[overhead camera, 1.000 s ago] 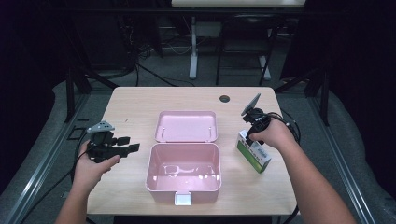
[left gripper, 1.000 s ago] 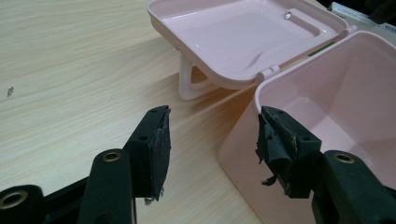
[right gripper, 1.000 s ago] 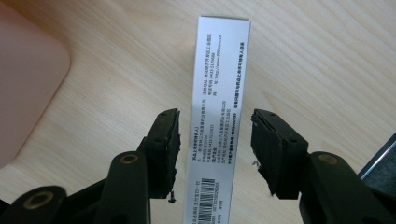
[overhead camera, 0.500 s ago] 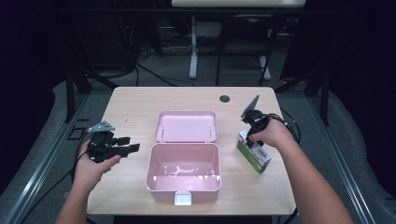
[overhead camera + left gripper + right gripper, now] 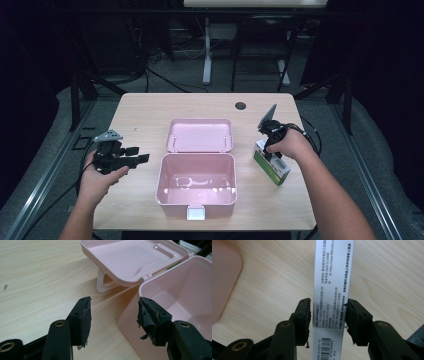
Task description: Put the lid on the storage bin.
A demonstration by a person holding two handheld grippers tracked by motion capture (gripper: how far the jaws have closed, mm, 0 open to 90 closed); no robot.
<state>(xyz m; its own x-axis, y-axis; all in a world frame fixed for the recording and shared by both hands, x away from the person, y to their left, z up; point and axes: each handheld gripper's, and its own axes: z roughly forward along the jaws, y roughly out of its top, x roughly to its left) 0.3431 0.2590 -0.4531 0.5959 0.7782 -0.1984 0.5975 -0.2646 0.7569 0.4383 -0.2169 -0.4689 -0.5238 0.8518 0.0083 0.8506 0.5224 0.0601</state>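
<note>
A green and white medicine box lies on the table's right side, and its white printed side runs between my right gripper's jaws. My right gripper points down over the box's far end; its jaws have just been closing and now press on the box's sides. An open pink plastic case stands at the table's middle with its lid folded back flat. My left gripper is held open beside the case's left wall, with nothing between its jaws.
A white latch sticks out at the case's front, near the table's front edge. A dark round hole sits at the table's back. The case's rounded pink corner lies left of the medicine box. Bare wood spans the left side.
</note>
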